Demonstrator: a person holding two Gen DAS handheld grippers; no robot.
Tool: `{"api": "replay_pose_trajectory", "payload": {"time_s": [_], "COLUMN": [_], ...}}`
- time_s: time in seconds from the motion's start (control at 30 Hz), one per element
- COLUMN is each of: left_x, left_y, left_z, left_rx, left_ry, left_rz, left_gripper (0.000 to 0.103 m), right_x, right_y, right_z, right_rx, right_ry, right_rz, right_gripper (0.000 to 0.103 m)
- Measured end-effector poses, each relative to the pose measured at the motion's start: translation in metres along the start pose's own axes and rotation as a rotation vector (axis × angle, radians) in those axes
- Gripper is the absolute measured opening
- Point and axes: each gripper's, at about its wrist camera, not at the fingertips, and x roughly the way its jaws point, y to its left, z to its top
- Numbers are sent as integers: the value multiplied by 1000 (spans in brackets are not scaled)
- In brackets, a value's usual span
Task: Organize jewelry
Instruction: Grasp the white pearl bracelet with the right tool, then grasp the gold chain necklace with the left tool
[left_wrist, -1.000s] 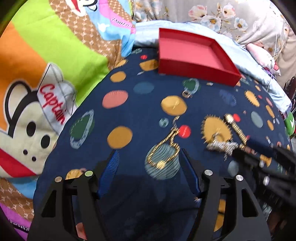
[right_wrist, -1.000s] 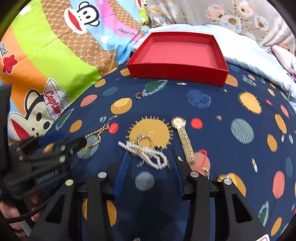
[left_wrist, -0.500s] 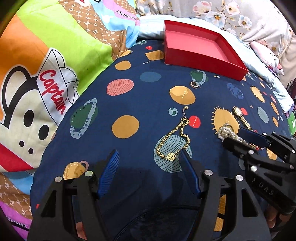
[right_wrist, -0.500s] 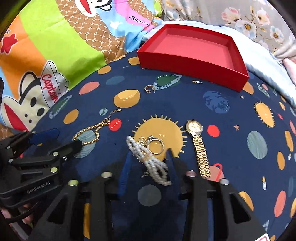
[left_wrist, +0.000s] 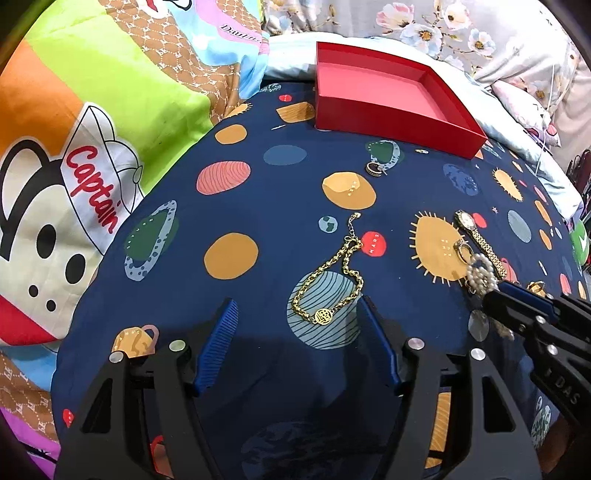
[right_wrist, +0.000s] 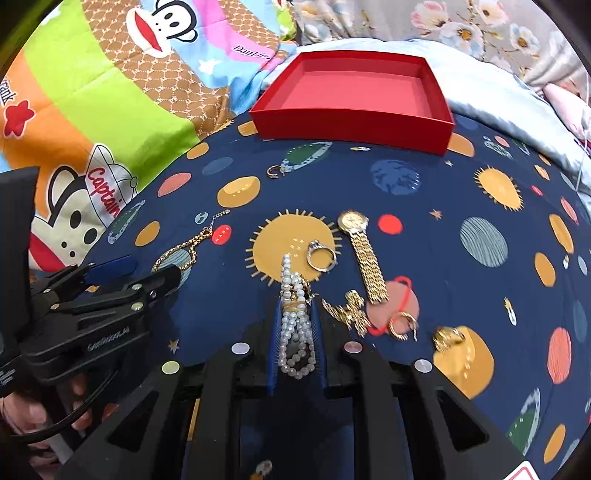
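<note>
My right gripper (right_wrist: 295, 306) is shut on a white pearl bracelet (right_wrist: 293, 295), which also shows in the left wrist view (left_wrist: 480, 275). My left gripper (left_wrist: 299, 306) is open just short of a gold chain bracelet (left_wrist: 332, 280), with nothing between its jaws. A silver ring (right_wrist: 321, 256), a gold watch (right_wrist: 364, 258) and gold earrings (right_wrist: 402, 325) lie on the navy planet-print cloth (right_wrist: 424, 221). An empty red tray (right_wrist: 354, 88) stands at the far edge of the cloth.
A small dark ring (left_wrist: 375, 169) lies in front of the tray (left_wrist: 388, 96). A gold brooch (right_wrist: 349, 312) and another gold piece (right_wrist: 447, 336) lie near my right gripper. A bright cartoon quilt (left_wrist: 92, 129) lies to the left, floral bedding (left_wrist: 461, 33) behind.
My right gripper has moved forward and closed on the pearl bracelet. The left gripper has drawn back slightly from the gold chain and stayed open.
</note>
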Motion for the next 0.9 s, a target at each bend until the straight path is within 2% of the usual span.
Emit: {"api": "replay_pose_trajectory", "payload": {"time_s": [0.1,0.17,0.33,0.43,0.5,0.63,0.73,0.83,0.9], "left_x": [0,1,5,8,8,7,6,5,3], "left_y": [-2,-4,1,0,-2,-9,-10,-2,1], "left_z": [1,2,10,11,11,8,7,9,8], "left_rx": [7,12,-22,4,16,53,54,-5,-28], "left_ry": [-9,-13,-13,-30,-38,-53,-44,-7,3], "left_rz": [-5,-2,-30,2,1,-20,-41,-125,-155], "left_gripper": [56,47,40,27,22,4,3,3,3], "right_x": [-4,-7,-15,-16,-16,-16,-17,-19,-21], "right_y": [-4,-7,-7,-6,-6,-5,-4,-5,-7], "right_z": [-3,-5,-4,-3,-3,-2,-2,-1,0], "right_rx": [23,39,46,45,46,44,47,50,53], "right_ry": [1,0,-16,-19,-19,-19,-21,-25,-30], "right_rz": [0,2,3,4,5,4,3,2,1], "right_gripper": [15,13,13,13,13,13,13,13,13]}}
